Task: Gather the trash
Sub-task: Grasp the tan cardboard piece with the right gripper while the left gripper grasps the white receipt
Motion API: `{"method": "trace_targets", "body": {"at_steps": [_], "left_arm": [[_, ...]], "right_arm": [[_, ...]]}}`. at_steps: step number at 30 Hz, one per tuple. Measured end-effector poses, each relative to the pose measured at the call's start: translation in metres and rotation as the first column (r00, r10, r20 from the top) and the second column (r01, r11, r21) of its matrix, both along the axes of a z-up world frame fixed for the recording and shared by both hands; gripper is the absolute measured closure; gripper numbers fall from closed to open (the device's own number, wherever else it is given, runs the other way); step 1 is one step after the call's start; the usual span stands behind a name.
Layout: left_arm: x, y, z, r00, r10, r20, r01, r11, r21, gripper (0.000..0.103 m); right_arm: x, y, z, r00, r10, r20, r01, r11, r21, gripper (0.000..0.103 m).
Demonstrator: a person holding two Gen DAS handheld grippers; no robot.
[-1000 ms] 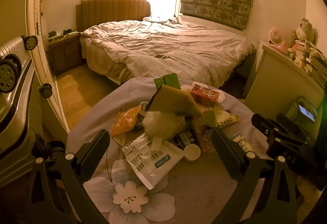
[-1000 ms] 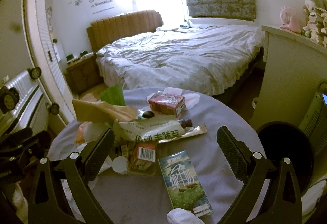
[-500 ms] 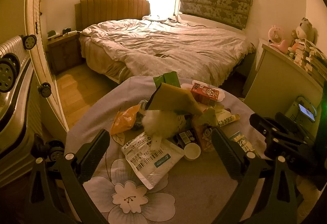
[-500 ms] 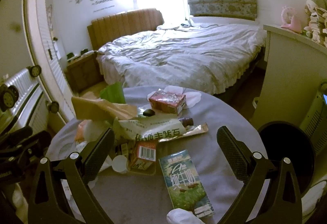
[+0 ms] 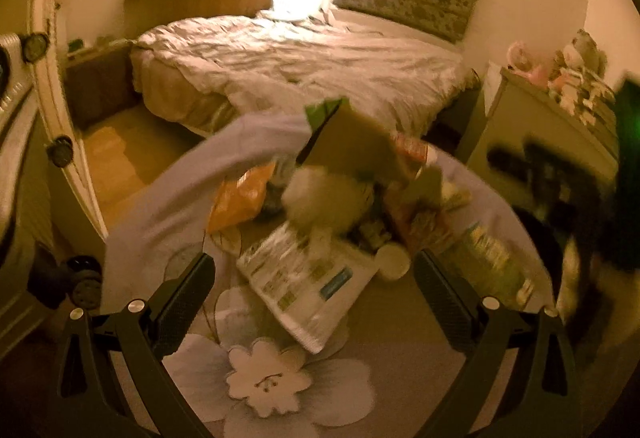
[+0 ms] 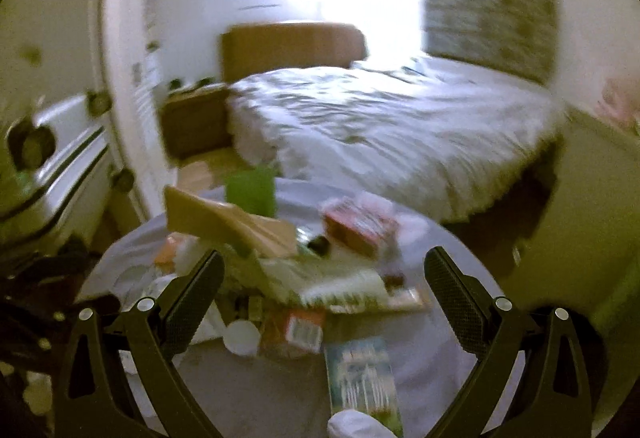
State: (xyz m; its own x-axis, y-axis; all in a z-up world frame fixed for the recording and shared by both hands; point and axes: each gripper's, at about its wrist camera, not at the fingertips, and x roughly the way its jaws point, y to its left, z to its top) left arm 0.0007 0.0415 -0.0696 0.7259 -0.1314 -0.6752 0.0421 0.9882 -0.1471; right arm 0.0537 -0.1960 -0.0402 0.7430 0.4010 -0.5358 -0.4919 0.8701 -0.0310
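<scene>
A pile of trash lies on a round table with a flowered cloth [image 5: 304, 390]. In the left wrist view I see a white plastic mailer bag [image 5: 308, 278], an orange wrapper [image 5: 240, 198], a brown paper bag [image 5: 352, 146], a white fluffy wad [image 5: 328, 198] and a small white cup [image 5: 394, 262]. My left gripper [image 5: 314, 282] is open above the mailer. In the right wrist view a green milk carton [image 6: 360, 374], a red box [image 6: 356, 222] and the cup [image 6: 242, 336] show. My right gripper [image 6: 320, 286] is open over the pile. Both views are blurred.
A bed [image 5: 304, 62] stands behind the table. A pale cabinet [image 5: 532, 126] with toys is at the right. A suitcase [image 6: 60, 158] stands at the left. A dark round bin [image 6: 560, 342] sits right of the table. The other gripper shows dark at the right [image 5: 560, 190].
Both views have gone blurred with motion. The trash pile sits larger and closer in the left view; the right view has swung, with the pile shifted lower and the bed more central.
</scene>
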Motion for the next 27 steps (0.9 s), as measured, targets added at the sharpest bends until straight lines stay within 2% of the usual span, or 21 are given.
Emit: {"method": "trace_targets", "body": {"at_steps": [3,5,7,9,11,15,17,18,20,22,27], "left_arm": [[0.005,0.007,-0.017,0.998,-0.039,-0.042,0.039,0.999,0.003,0.005],[0.008,0.009,-0.026,0.995,-0.068,-0.068,0.068,0.998,-0.007,0.005],[0.011,0.009,-0.032,0.992,-0.099,-0.080,0.099,0.995,-0.004,0.005],[0.016,0.005,-0.039,0.988,-0.118,-0.101,0.121,0.992,0.028,0.005],[0.022,0.003,-0.044,0.984,-0.130,-0.124,0.138,0.989,0.055,0.005],[0.029,0.003,-0.049,0.983,-0.131,-0.131,0.143,0.986,0.087,0.007],[0.035,0.007,-0.052,0.982,-0.126,-0.141,0.138,0.987,0.077,0.016],[0.038,0.009,-0.054,0.981,-0.128,-0.148,0.139,0.988,0.062,0.026],[0.043,0.015,-0.054,0.979,-0.130,-0.156,0.136,0.990,0.027,0.029],[0.044,0.018,-0.053,0.979,-0.133,-0.152,0.138,0.990,0.021,0.039],[0.040,0.022,-0.050,0.981,-0.134,-0.139,0.135,0.991,0.002,0.064]], "right_arm": [[0.018,0.033,-0.003,0.992,0.124,0.016,-0.122,0.987,-0.108,0.005],[0.027,0.061,-0.009,0.972,0.236,0.013,-0.230,0.955,-0.187,0.005],[0.033,0.082,-0.014,0.953,0.304,0.010,-0.292,0.924,-0.247,0.011],[0.045,0.102,-0.022,0.938,0.346,-0.010,-0.332,0.892,-0.305,0.015],[0.059,0.115,-0.030,0.932,0.359,-0.057,-0.357,0.876,-0.324,0.032],[0.070,0.127,-0.038,0.920,0.374,-0.114,-0.390,0.854,-0.345,0.049],[0.070,0.130,-0.040,0.926,0.361,-0.111,-0.377,0.854,-0.358,0.061],[0.070,0.128,-0.040,0.929,0.354,-0.110,-0.369,0.860,-0.351,0.064],[0.066,0.124,-0.038,0.935,0.340,-0.101,-0.354,0.877,-0.324,0.069],[0.066,0.115,-0.032,0.943,0.320,-0.095,-0.334,0.901,-0.278,0.076],[0.057,0.089,-0.006,0.959,0.273,-0.080,-0.281,0.952,-0.122,0.081]]}}
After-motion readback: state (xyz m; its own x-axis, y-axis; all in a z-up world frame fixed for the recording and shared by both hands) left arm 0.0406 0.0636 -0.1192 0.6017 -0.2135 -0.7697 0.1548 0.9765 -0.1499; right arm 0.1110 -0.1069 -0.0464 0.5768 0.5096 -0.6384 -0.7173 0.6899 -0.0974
